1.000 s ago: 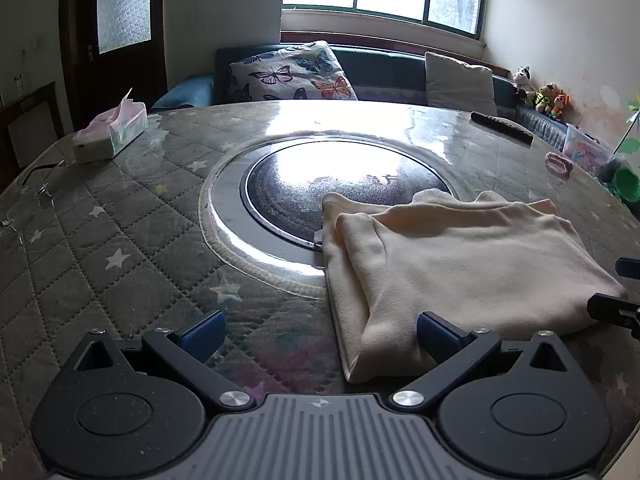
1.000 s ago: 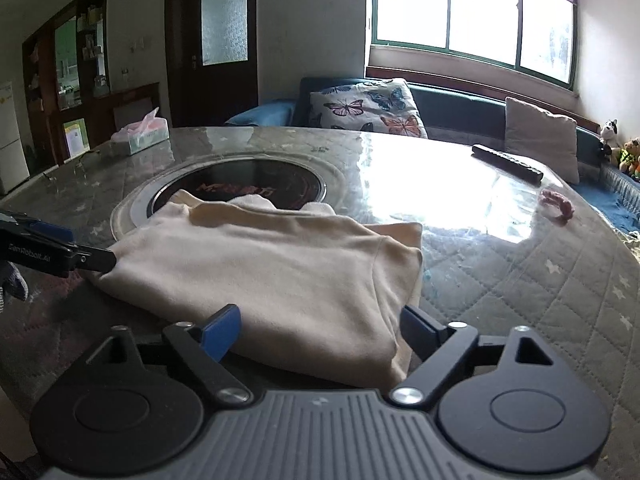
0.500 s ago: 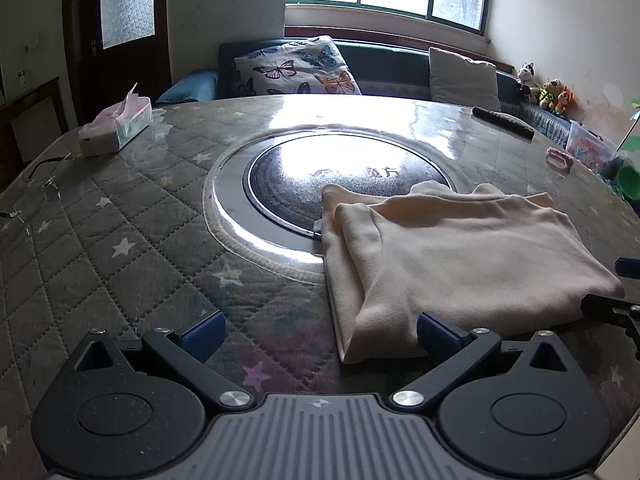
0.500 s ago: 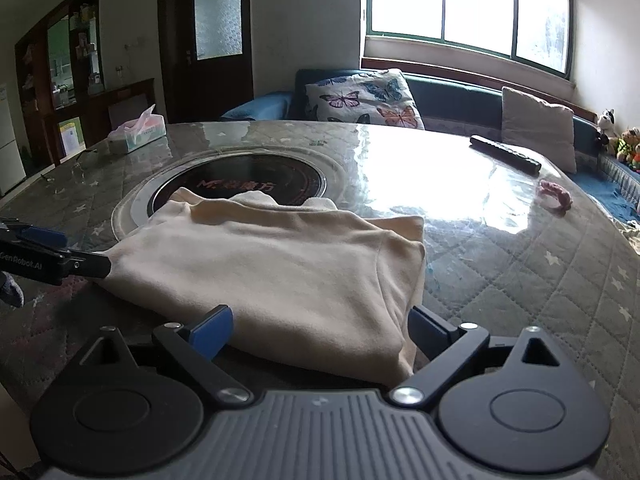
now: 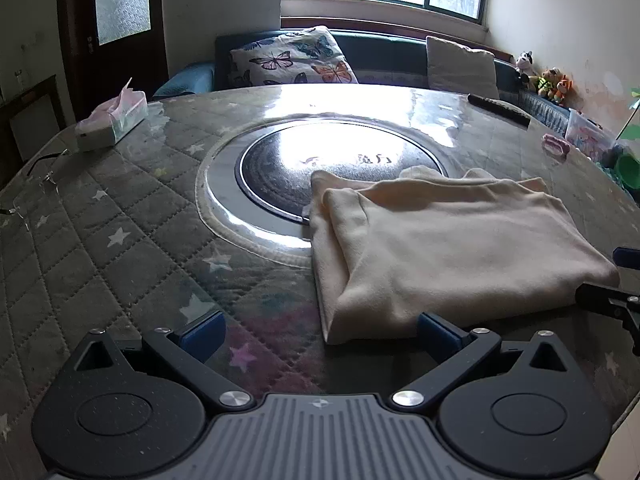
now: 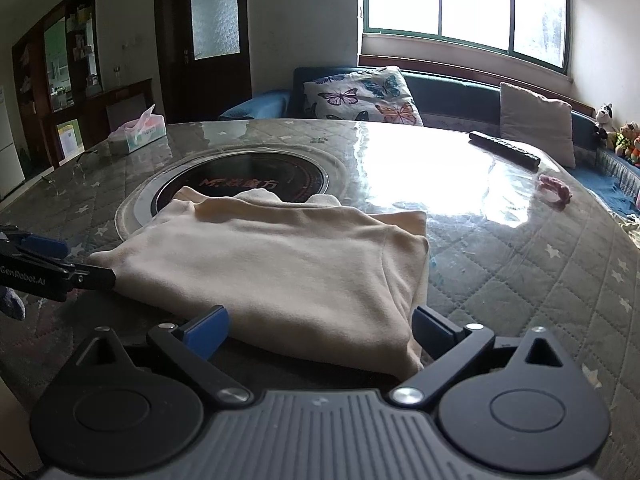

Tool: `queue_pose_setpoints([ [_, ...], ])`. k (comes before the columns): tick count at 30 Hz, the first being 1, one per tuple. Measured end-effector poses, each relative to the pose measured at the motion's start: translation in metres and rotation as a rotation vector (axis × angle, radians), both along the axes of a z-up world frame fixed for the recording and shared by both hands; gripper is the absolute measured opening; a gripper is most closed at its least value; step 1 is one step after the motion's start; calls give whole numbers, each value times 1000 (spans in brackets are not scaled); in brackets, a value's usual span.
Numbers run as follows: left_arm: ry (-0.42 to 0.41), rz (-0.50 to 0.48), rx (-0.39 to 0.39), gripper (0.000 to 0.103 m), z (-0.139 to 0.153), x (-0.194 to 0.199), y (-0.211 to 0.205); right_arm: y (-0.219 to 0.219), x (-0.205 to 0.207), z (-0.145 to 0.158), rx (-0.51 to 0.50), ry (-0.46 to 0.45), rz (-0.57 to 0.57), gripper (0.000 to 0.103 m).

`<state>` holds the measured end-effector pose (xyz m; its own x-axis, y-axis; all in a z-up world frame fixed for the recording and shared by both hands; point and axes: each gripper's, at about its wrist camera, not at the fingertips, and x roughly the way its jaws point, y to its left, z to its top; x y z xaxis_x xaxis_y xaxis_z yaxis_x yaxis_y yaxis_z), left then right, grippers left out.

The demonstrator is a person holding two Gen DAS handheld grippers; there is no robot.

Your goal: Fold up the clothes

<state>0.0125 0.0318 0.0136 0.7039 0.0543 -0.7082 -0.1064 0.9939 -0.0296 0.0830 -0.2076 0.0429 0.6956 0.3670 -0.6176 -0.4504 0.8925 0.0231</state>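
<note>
A cream garment [image 5: 448, 248] lies folded into a thick rectangle on the round quilted table [image 5: 120, 216], partly over the dark round centre plate [image 5: 288, 168]. My left gripper [image 5: 320, 332] is open at the garment's near left corner, its right pad beside the front fold. My right gripper [image 6: 320, 330] is wide open at the opposite end; the garment [image 6: 280, 264] lies between its fingers and the pads do not press on it. Each gripper shows in the other's view: the right gripper [image 5: 612, 278] at the far right, the left gripper [image 6: 76, 262] at the far left.
A tissue box [image 5: 112, 124] stands at the back left of the table and glasses [image 5: 44, 164] lie near the left edge. A black remote [image 6: 504, 150] and a small pink item [image 6: 554, 192] lie at the back right. A sofa with cushions [image 6: 360, 96] runs behind.
The right gripper's jaws have spread a little wider around the garment's end. The left gripper has drawn back slightly from the garment. The garment itself has not moved.
</note>
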Motion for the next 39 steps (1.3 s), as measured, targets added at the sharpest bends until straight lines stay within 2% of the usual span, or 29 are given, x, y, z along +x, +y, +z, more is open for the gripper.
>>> queue_pose_setpoints([
  [18,47,13,26,103,-5,1,-4,-3,-4,-2,17,9,-7,101],
  [39,41,13,37,103,0,6,-1,1,-2,2,15,2,16,101],
])
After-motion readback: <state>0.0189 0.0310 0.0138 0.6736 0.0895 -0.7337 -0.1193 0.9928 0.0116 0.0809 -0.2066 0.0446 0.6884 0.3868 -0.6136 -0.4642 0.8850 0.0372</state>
